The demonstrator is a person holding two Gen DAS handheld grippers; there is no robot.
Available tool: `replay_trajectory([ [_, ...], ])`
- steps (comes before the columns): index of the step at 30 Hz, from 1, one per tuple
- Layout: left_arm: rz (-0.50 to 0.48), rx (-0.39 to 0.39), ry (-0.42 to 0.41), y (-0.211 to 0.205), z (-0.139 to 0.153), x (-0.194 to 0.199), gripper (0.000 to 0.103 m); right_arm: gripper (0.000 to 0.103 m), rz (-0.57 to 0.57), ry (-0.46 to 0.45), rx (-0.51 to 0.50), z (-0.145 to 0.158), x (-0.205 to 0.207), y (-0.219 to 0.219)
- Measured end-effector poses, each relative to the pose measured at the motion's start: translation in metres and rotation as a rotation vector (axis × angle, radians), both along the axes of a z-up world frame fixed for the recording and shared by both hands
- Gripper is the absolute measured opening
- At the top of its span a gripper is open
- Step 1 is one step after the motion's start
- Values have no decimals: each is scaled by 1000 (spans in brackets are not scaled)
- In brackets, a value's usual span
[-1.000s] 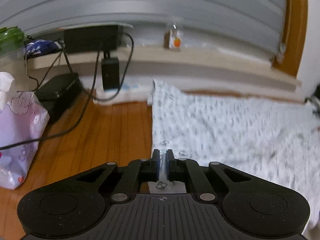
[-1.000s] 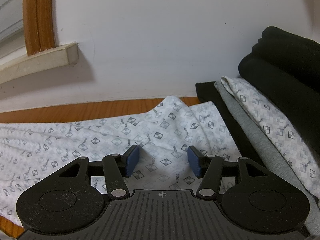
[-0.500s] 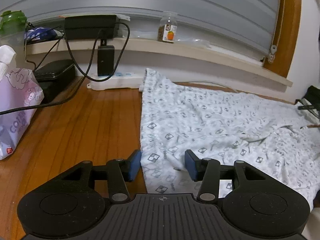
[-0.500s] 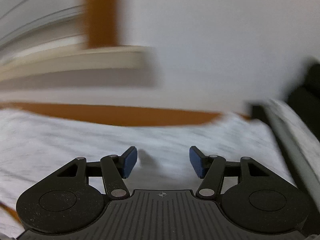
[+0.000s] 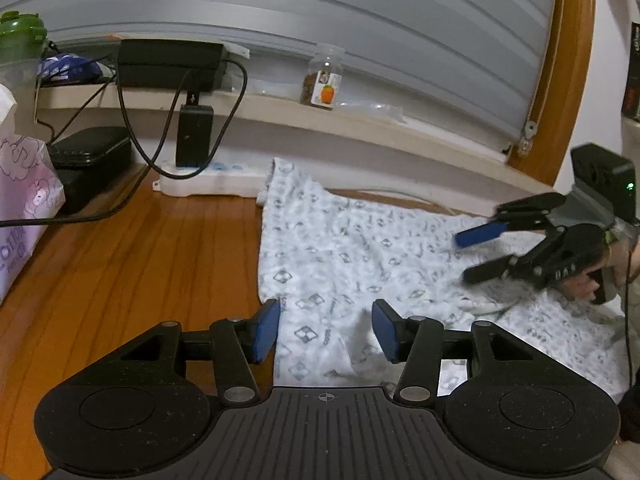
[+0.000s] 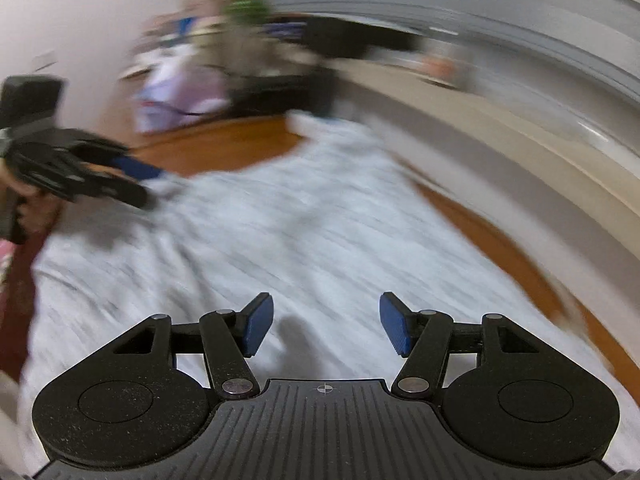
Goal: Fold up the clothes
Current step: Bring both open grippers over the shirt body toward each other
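A glossy orange-brown plank floor (image 5: 132,264) fills the left wrist view from 7 to 9 o'clock. Above it, a pale window ledge (image 5: 360,124) runs from 10 toward 3 o'clock beneath grey horizontal shutter slats (image 5: 360,20). A varnished wooden window frame (image 5: 568,80) stands at 2 o'clock against a white wall (image 5: 612,40). The right wrist view is motion-blurred.

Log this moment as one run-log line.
task: fold clothes | left gripper: open, over patterned garment edge | right gripper: open, above garment, holding nothing | fold: not started
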State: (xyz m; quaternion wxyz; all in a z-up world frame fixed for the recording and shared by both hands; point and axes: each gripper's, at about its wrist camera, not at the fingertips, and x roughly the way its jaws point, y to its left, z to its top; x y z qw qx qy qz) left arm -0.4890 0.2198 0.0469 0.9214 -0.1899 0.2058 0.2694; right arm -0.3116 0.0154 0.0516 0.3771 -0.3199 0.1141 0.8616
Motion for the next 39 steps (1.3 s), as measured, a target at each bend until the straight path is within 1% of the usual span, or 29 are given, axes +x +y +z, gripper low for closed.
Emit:
replay_trajectory([
  [5, -7, -5, -30, 3, 1, -4, 55, 60, 148, 23, -43, -1, -64, -1],
  [7, -9, -12, -39, 4, 1, -6, 55, 59, 174, 13, -56, -4, -80, -3],
  [9, -3, -14, -44, 4, 0, -9, 55, 56, 188, 0, -63, -9, -91, -2],
  [10, 1, -13, -45, 4, 0, -10, 55, 43, 187, 8, -68, -10, -92, -2],
  [11, 5, -11, -47, 4, 1, -12, 55, 12, 184, 26, -70, -9, -89, -3],
  [12, 9, -8, -50, 4, 1, -14, 55, 3, 181, 40, -75, -7, -85, -3],
  [16, 13, 7, -46, 7, 4, -20, 55, 3, 185, 70, -36, 13, -57, -15],
  [19, 2, 13, -29, 11, 5, -21, 55, 3, 174, 65, -13, 23, -35, -25],
  [21, -11, 13, -8, 14, 3, -17, 55, 3, 165, 32, -10, 22, -24, -29],
  [23, -25, 5, 13, 19, -1, -10, 55, 3, 153, 11, -30, 18, -18, -29],
  [27, -55, -8, 53, 27, -6, 11, 55, 4, 145, 12, -27, 12, -22, -27],
  [29, -62, -7, 83, 31, -6, 21, 55, 10, 156, -3, -16, 10, -30, -28],
  [30, -55, -7, 116, 33, -6, 27, 54, 12, 160, -12, -11, 8, -34, -28],
  [31, -46, 4, 155, 34, -5, 32, 53, 18, 166, -16, -8, 7, -38, -29],
  [32, -41, 17, 190, 35, -3, 37, 50, 29, 171, -18, -7, 6, -41, -29],
  [33, -47, 35, 219, 35, -3, 42, 48, 35, 175, -14, -5, 6, -43, -30],
  [34, -53, 52, 248, 35, -2, 46, 48, 44, 176, 0, 0, 8, -43, -32],
  [35, -59, 63, 268, 36, -1, 49, 48, 48, 174, 10, 6, 9, -43, -34],
  [38, -72, 40, 261, 40, 0, 51, 48, 49, 159, 4, 30, 11, -44, -38],
  [39, -76, 21, 240, 42, 0, 50, 49, 49, 155, -1, 33, 10, -43, -38],
])
